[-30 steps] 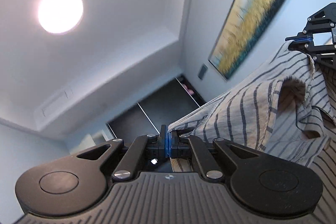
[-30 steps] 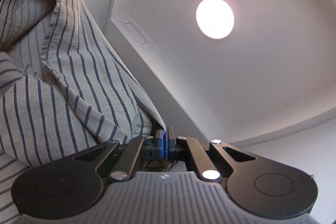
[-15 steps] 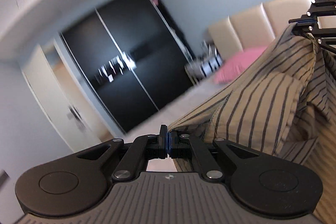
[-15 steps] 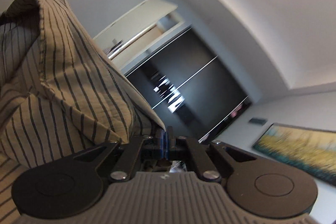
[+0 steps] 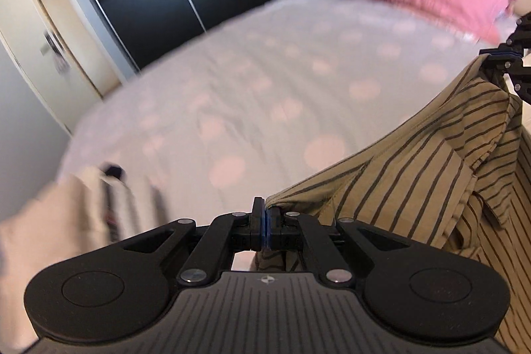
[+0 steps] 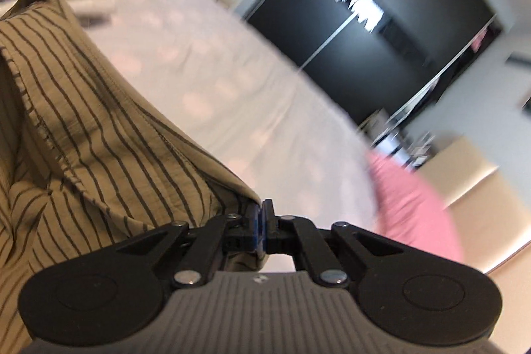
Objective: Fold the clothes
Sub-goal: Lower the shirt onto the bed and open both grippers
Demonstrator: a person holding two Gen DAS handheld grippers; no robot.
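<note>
1. Left wrist view: the left gripper (image 5: 265,223) was clenched on an edge of the tan, dark-striped cloth shirt (image 5: 415,175). The shirt ran away toward 2 o'clock, up to the right gripper (image 5: 502,53), which pinched its far end. The white, pink-dotted bedspread (image 5: 265,82) lay ahead at 12 o'clock.

2. Right wrist view: the right gripper (image 6: 263,226) was clamped on the shirt (image 6: 99,121), which stretched toward 10 o'clock. The shirt's long axis thus spanned both tools, above the bedspread (image 6: 232,95), apparently ready for laying flat.
</note>
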